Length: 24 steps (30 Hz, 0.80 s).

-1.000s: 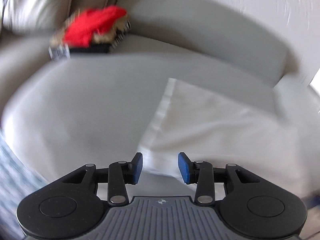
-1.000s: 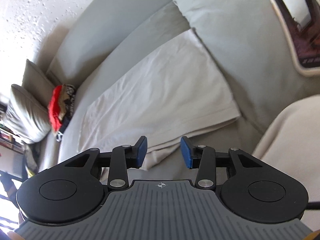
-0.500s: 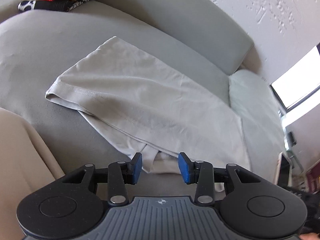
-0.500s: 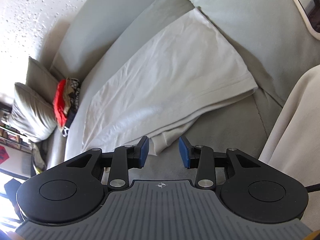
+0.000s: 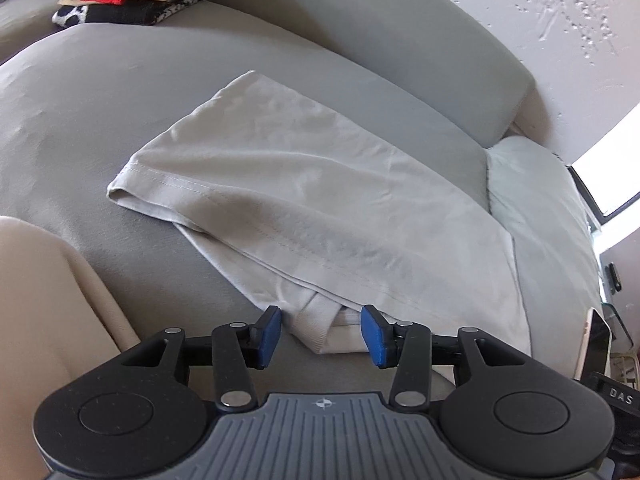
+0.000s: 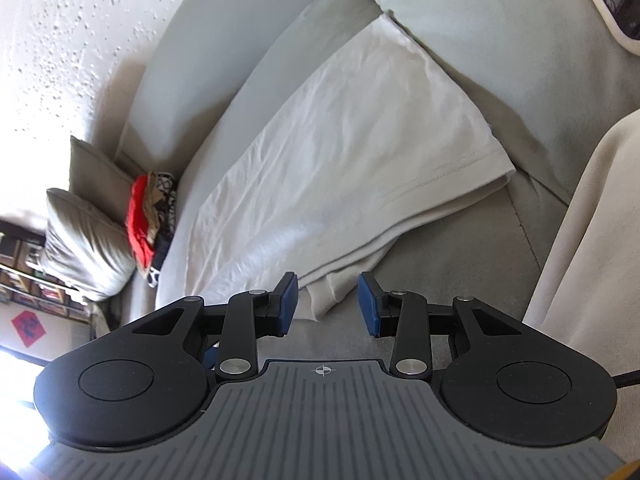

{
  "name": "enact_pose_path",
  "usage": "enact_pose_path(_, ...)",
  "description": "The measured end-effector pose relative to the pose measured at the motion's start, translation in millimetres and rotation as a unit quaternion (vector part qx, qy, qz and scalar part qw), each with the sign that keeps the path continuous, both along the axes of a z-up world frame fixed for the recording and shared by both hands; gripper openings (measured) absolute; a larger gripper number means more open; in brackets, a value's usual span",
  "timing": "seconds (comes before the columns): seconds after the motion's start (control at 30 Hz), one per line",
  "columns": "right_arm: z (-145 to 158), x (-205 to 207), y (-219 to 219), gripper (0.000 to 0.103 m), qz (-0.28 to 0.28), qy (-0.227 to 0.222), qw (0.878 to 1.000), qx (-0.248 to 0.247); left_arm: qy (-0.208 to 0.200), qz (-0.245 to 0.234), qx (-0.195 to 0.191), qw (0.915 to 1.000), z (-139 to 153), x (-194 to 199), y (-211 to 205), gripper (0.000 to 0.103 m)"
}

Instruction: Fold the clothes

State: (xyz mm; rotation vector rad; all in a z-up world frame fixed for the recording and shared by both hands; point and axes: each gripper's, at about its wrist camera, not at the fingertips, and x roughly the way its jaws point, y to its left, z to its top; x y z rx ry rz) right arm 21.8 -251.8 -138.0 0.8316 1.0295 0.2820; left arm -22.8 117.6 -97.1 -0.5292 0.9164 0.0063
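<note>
The shirt [image 5: 304,184] lies partly folded on the sofa [image 5: 80,120], mid-frame. Both the left gripper [image 5: 320,334] and right gripper [image 6: 326,304] have jaws spread, empty, framing its ribbed collar. Soft, light, limp cloth; best pinched at hemmed edges.

Left gripper [image 5: 321,335]: two blue rectangular pads [image 5: 268,336] on black linkage arms, silver pivot screws at each joint, two round black housings with recessed discs, ribbed grey central plate bearing a small crosshair mark. Black block at lower right edge lettered "DAS" in white.

Right gripper [image 6: 327,303]: same build, with blue pads [image 6: 287,302], black linkages, silver screws, round black housings, ribbed grey plate with crosshair mark. Thin black cable at the right housing's edge; sliver of yellow at the bottom right corner.

Cream trouser fabric [image 5: 48,320] at one side of each view.
</note>
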Motion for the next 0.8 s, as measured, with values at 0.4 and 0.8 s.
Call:
enact_pose_path(0.4, -7.2, 1.1, -11.3, 0.041, -0.033, -0.003, 0.999, 0.044, 0.018, -0.006, 0.035, 0.9992, -3.9, 5.3, -5.5, 0.043)
enact_pose_path(0.8, -23.2, 16.9, 6.9, 0.040, -0.031, 0.045, 0.991, 0.121, 0.016, -0.005, 0.023, 0.9996, -5.7, 1.1, -4.6, 0.043)
